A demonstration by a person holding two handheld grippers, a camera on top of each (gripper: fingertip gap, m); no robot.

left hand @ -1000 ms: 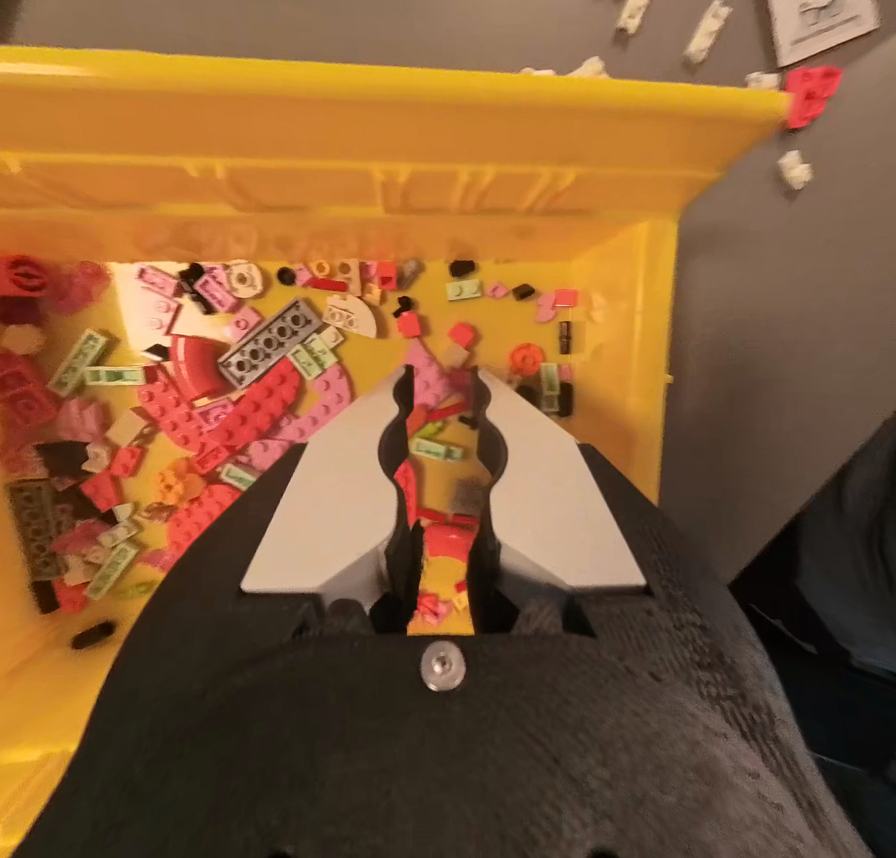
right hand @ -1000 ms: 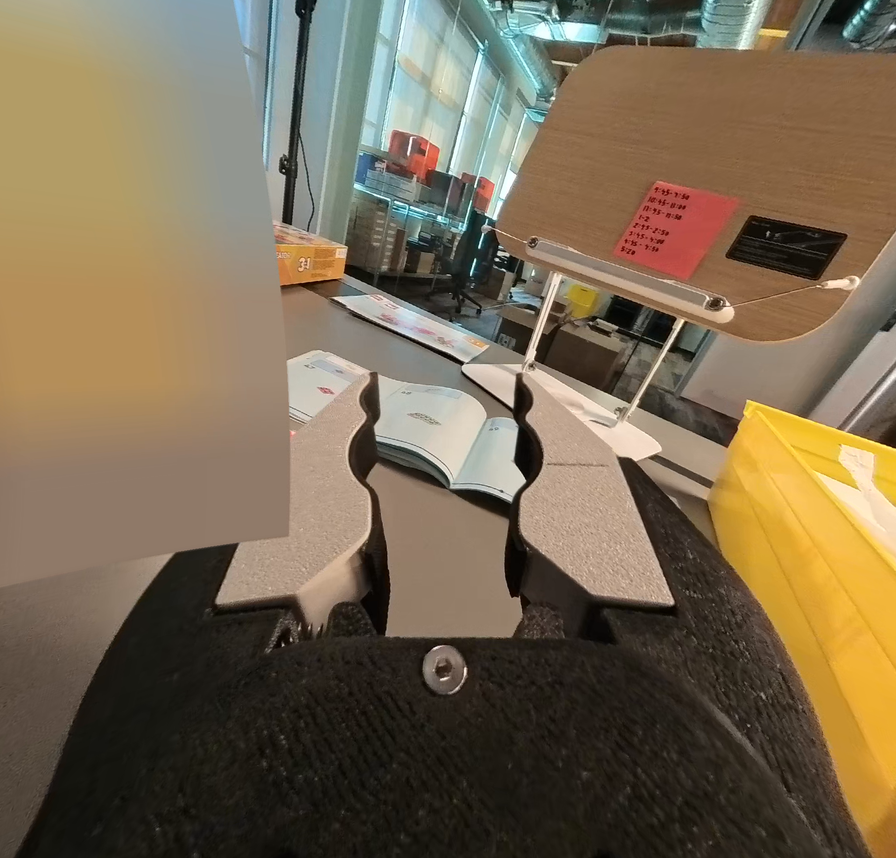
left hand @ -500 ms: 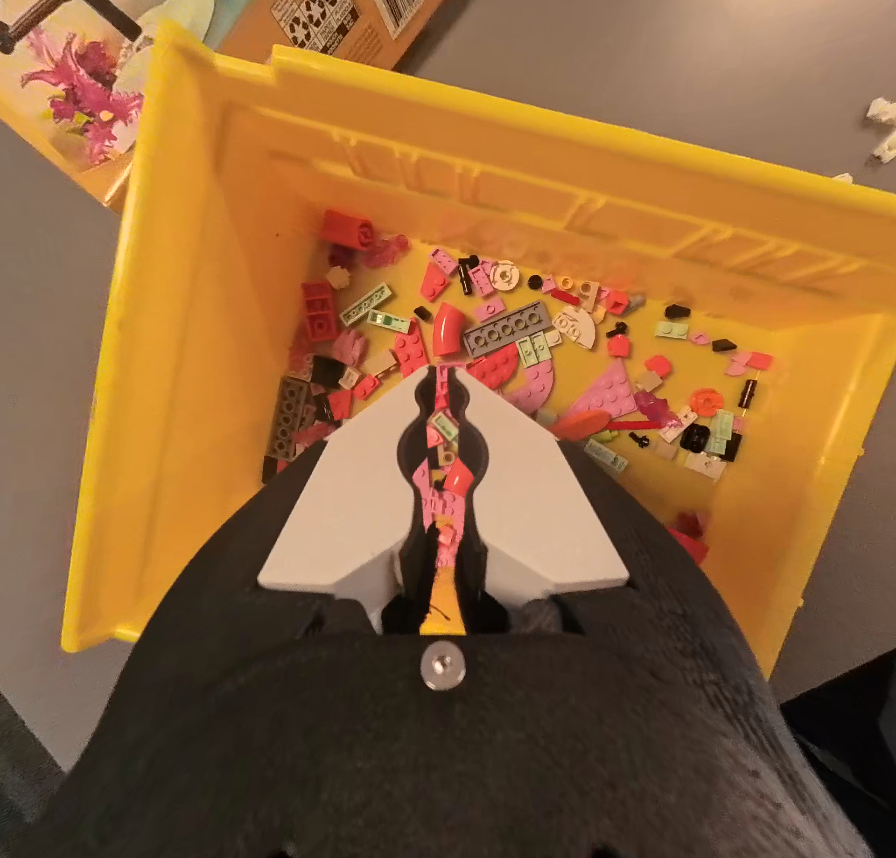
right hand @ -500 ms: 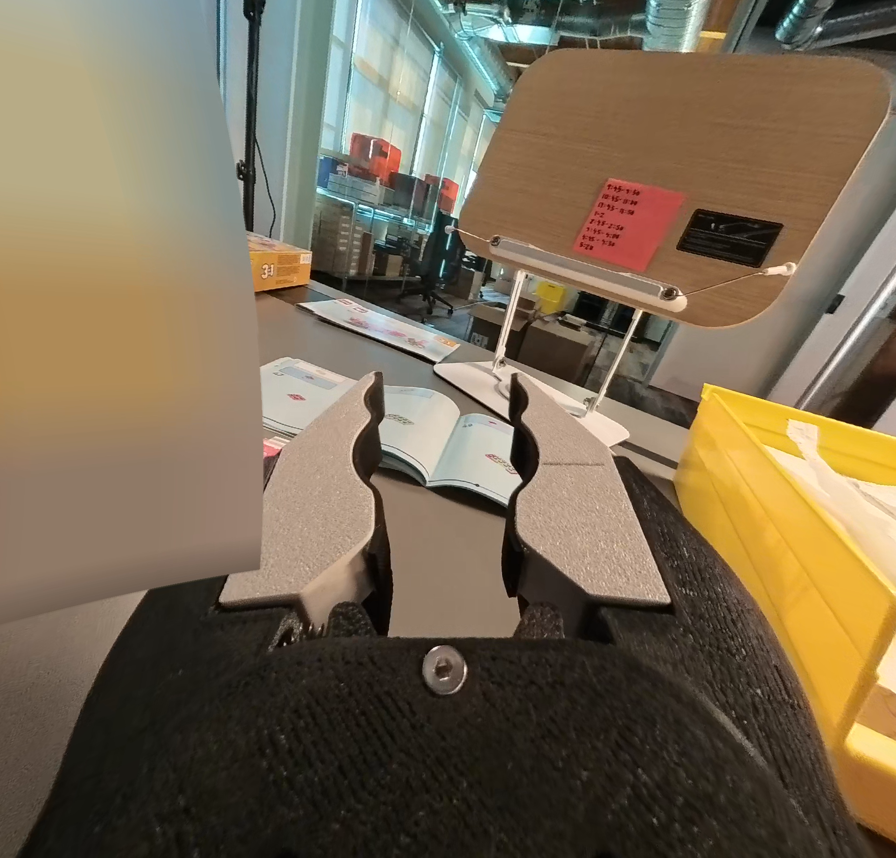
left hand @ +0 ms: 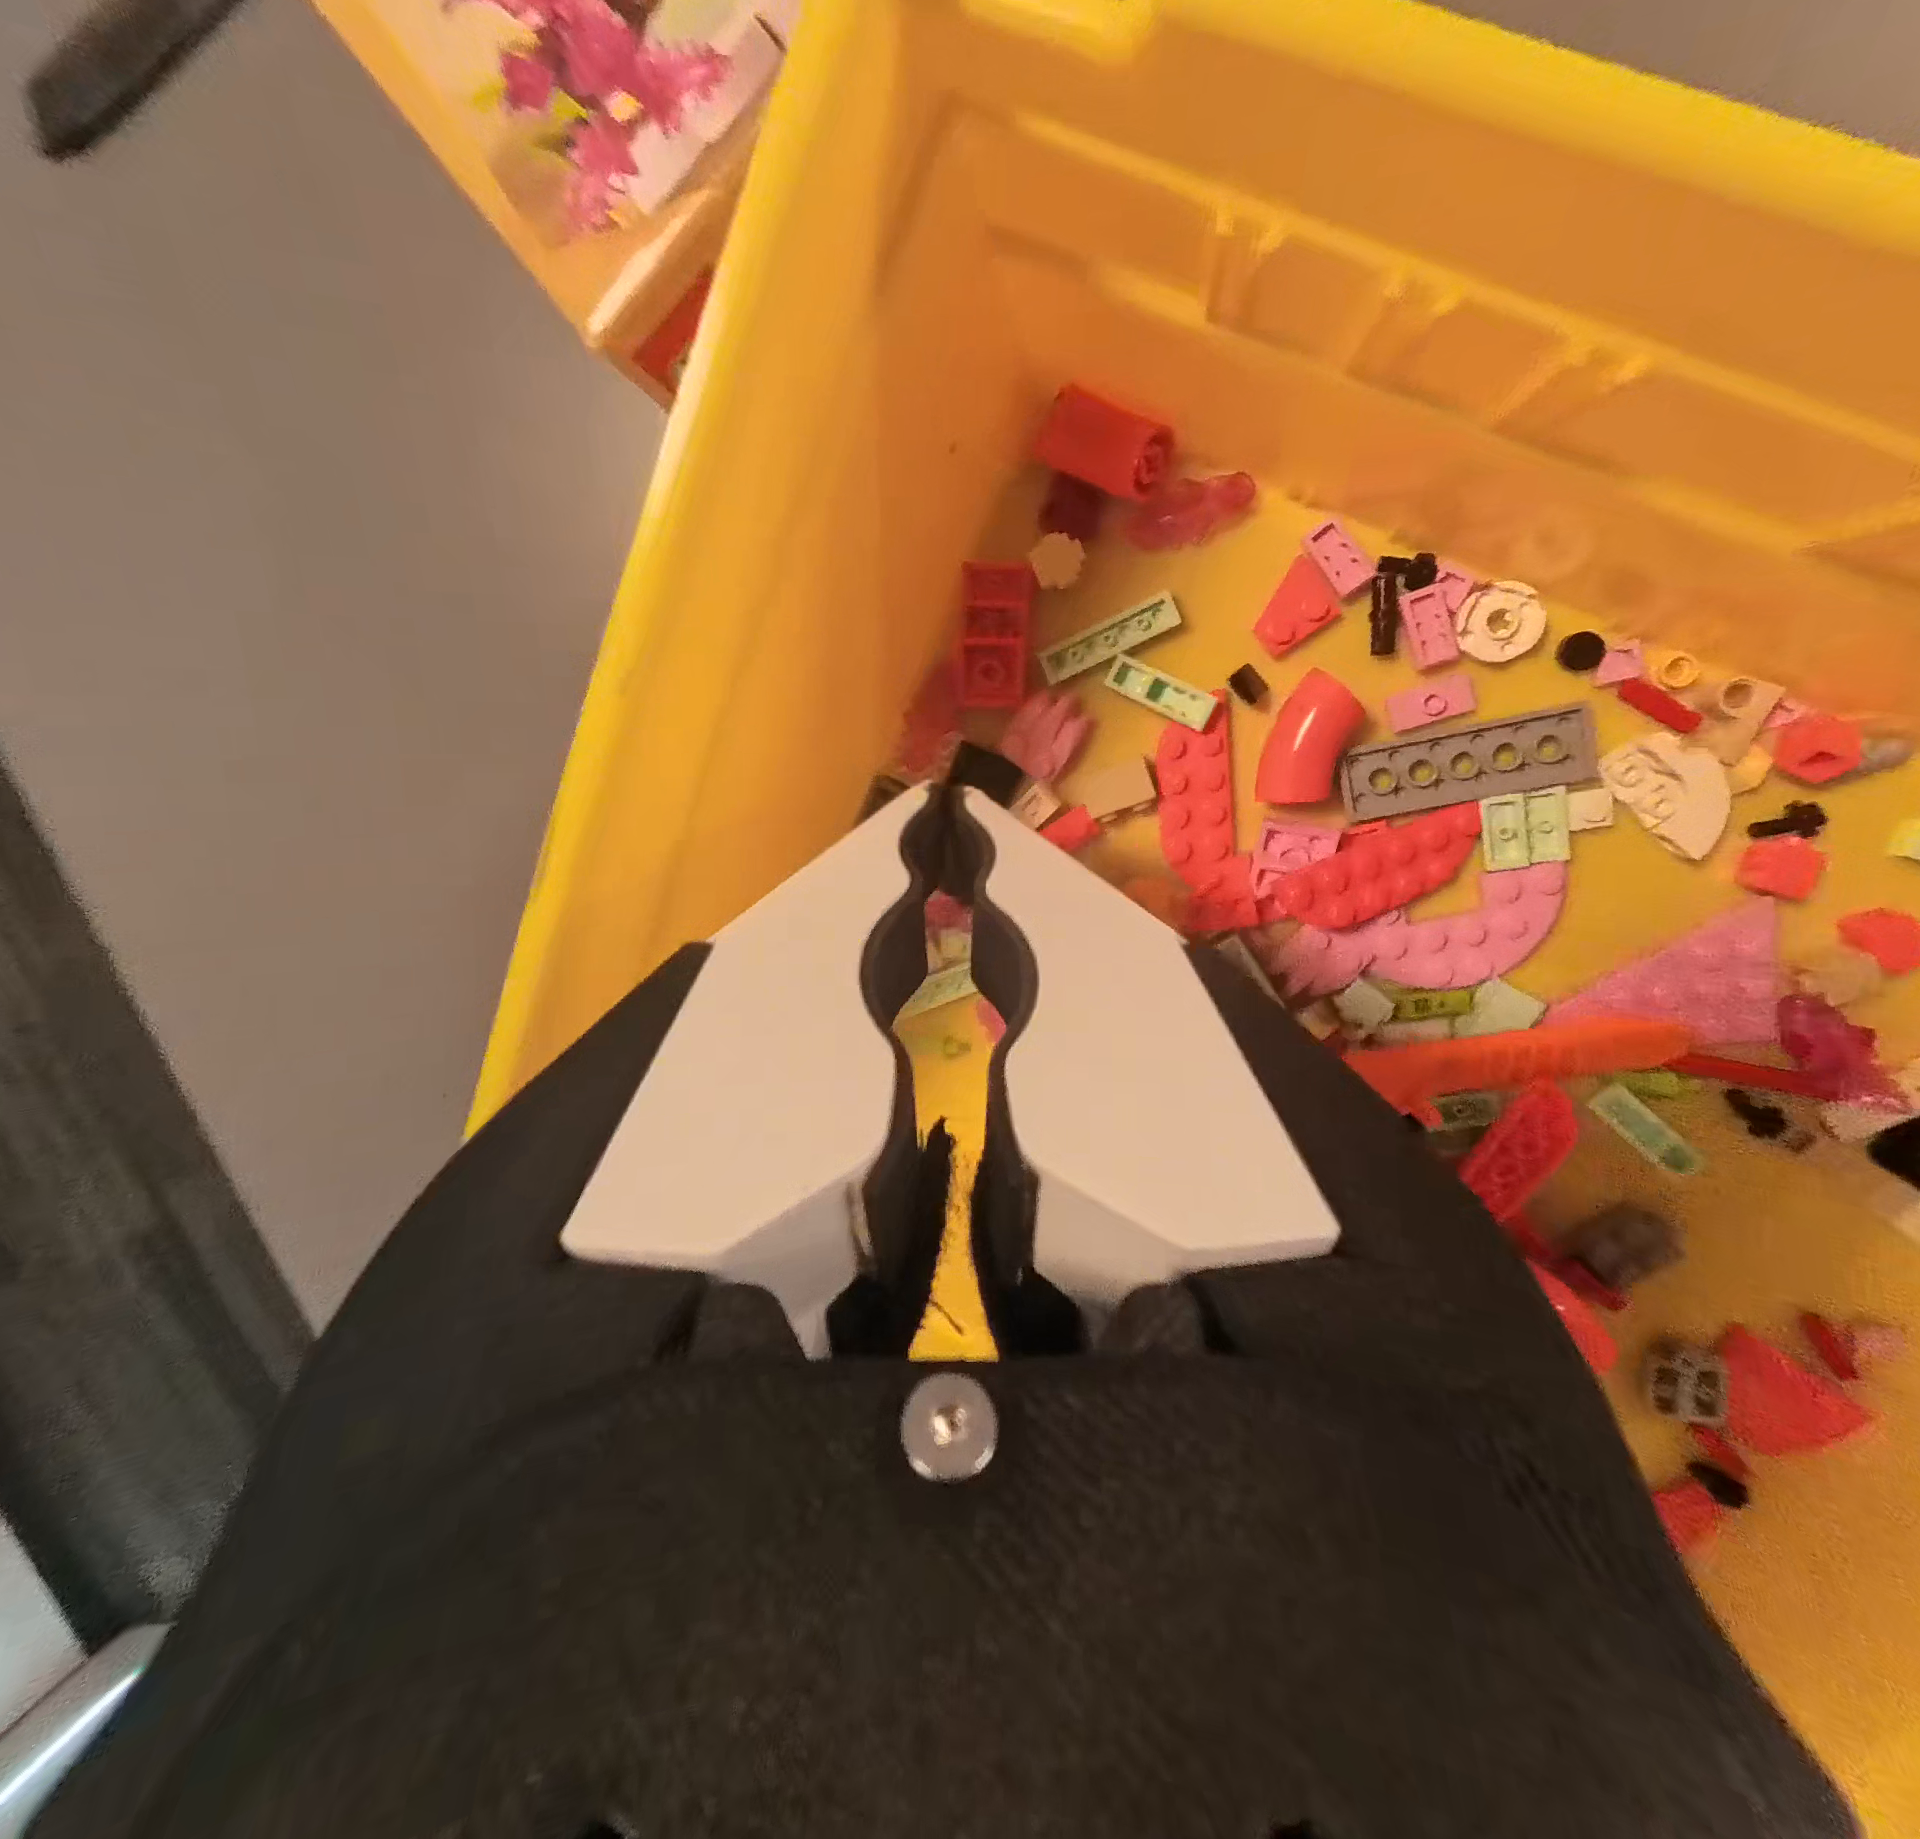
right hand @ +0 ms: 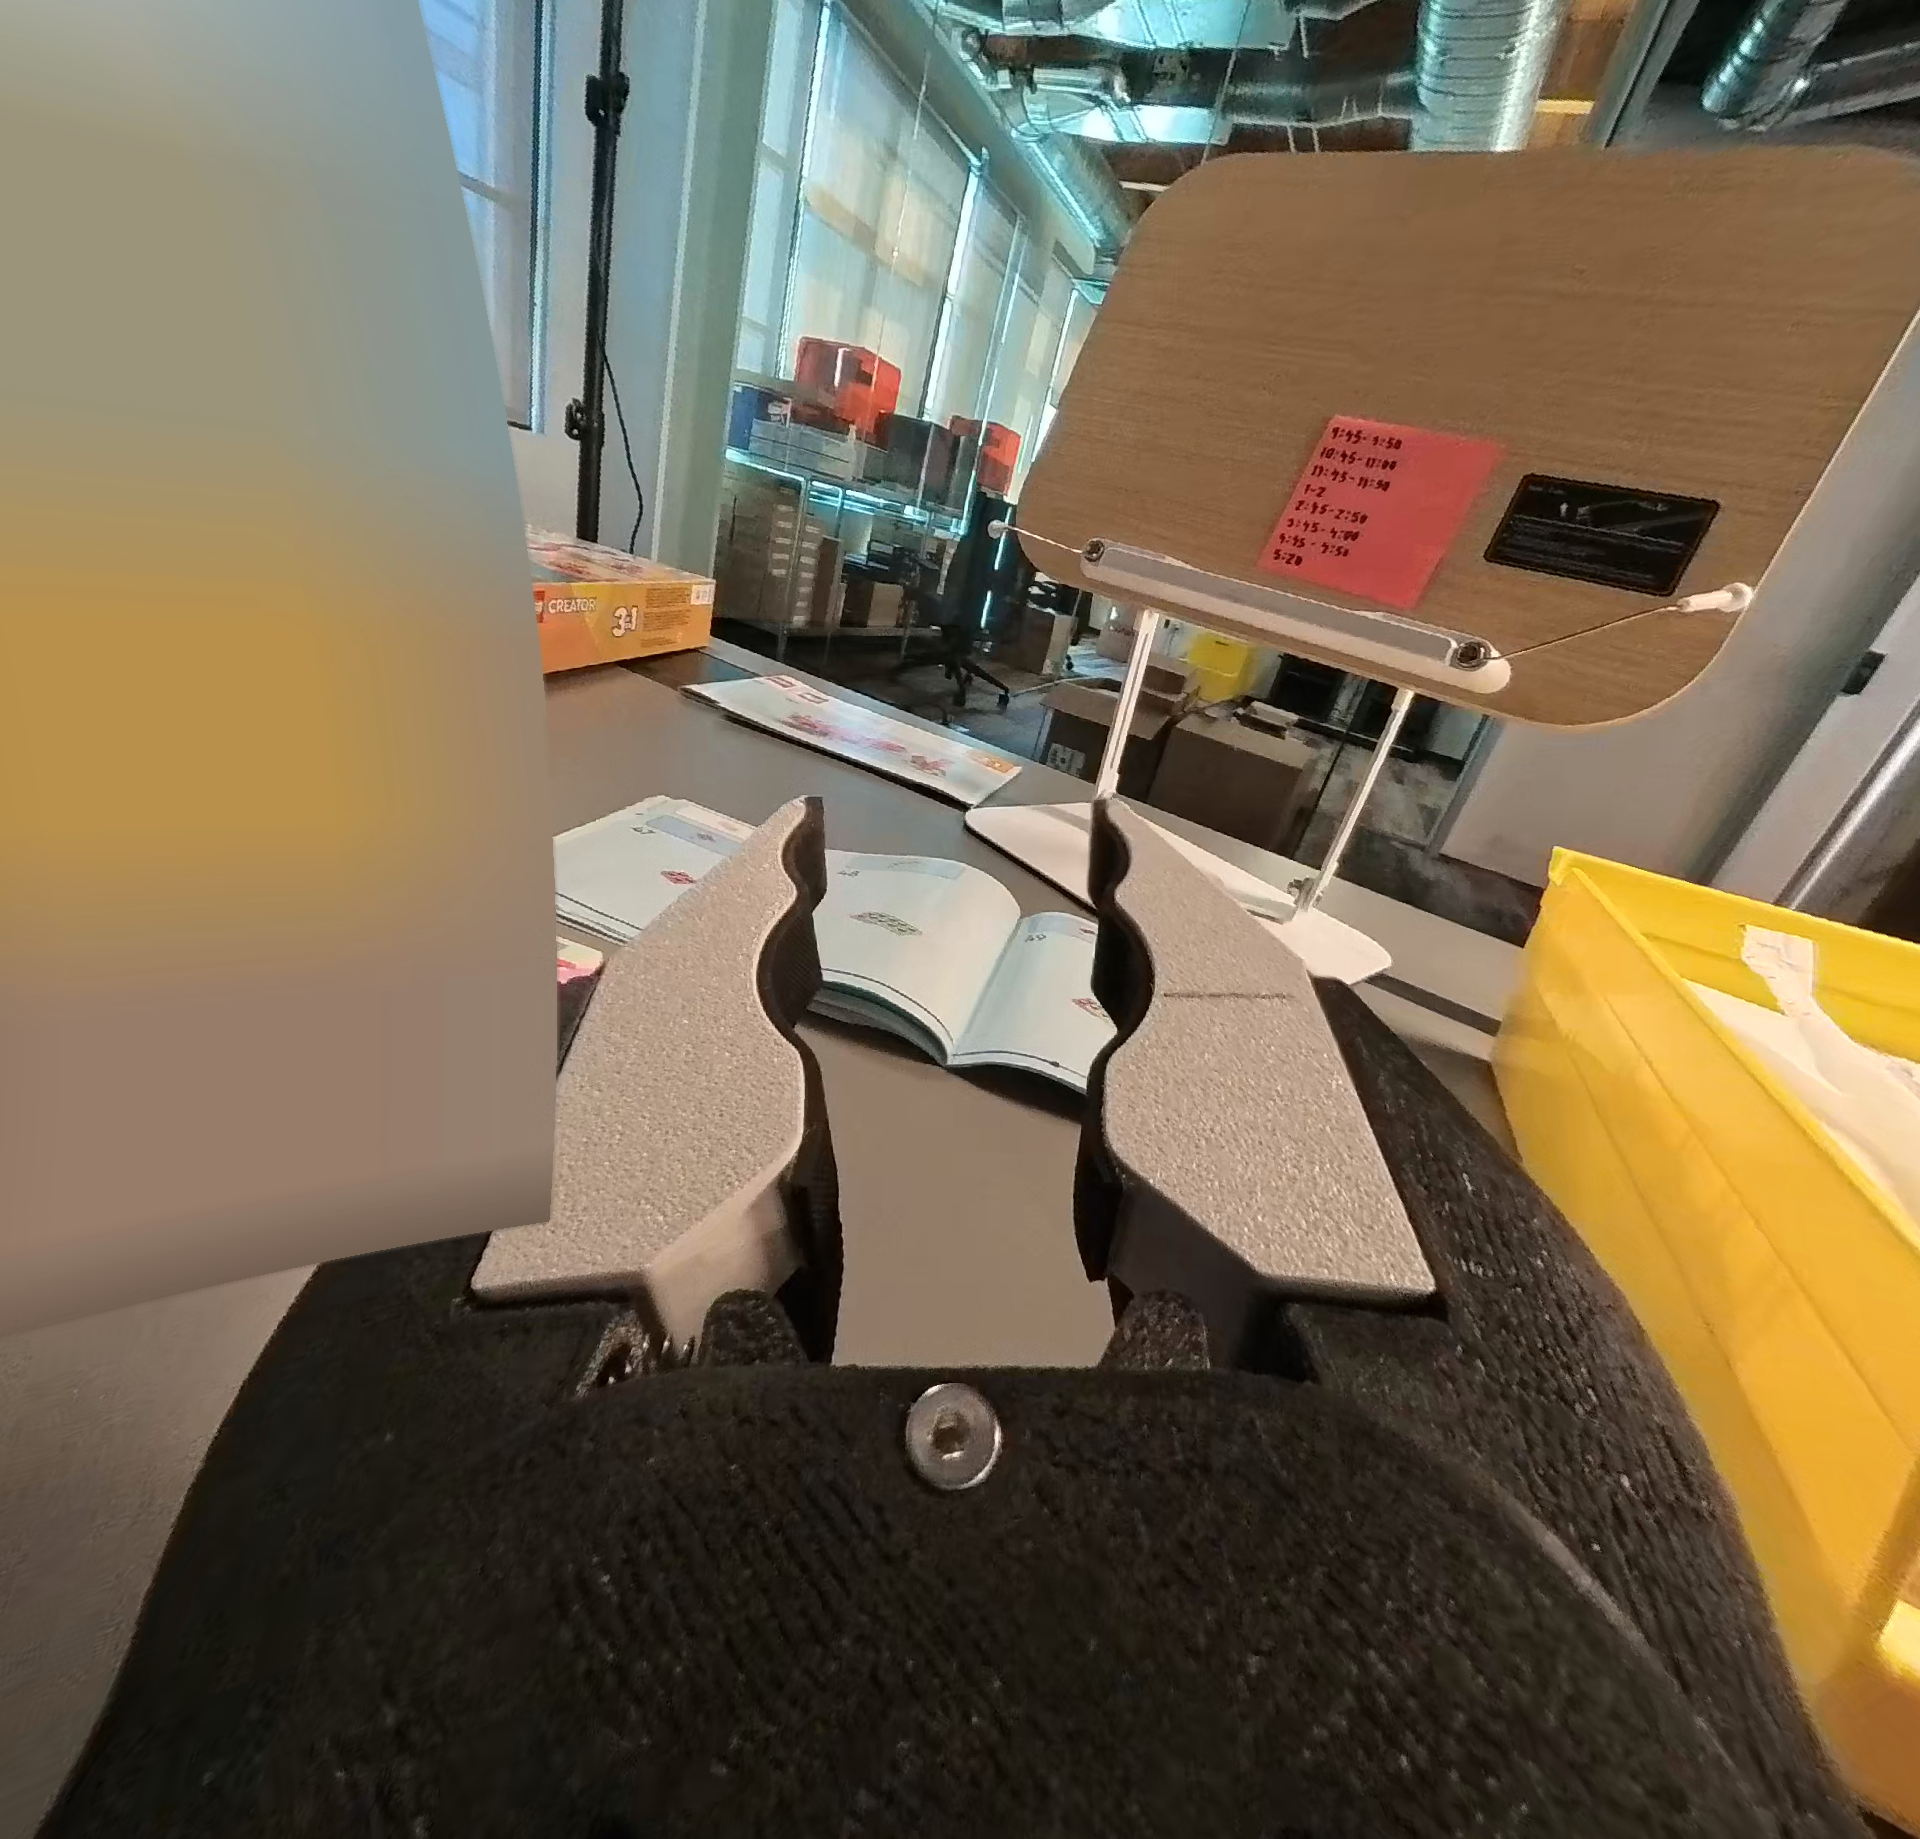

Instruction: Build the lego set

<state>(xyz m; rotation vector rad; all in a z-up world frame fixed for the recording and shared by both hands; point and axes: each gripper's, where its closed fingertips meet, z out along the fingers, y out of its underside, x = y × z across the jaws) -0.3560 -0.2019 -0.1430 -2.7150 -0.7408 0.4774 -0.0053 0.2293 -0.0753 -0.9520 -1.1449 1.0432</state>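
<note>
While your left gripper [left hand: 948,802] hovers over the yellow bin [left hand: 727,542], fingers closed on nothing visible, small plastic bricks [left hand: 1351,854] litter its floor: light, hard, slippery, best pinched across flat sides. Your right gripper [right hand: 951,833] gapes empty above the table [right hand: 935,1166].
</note>
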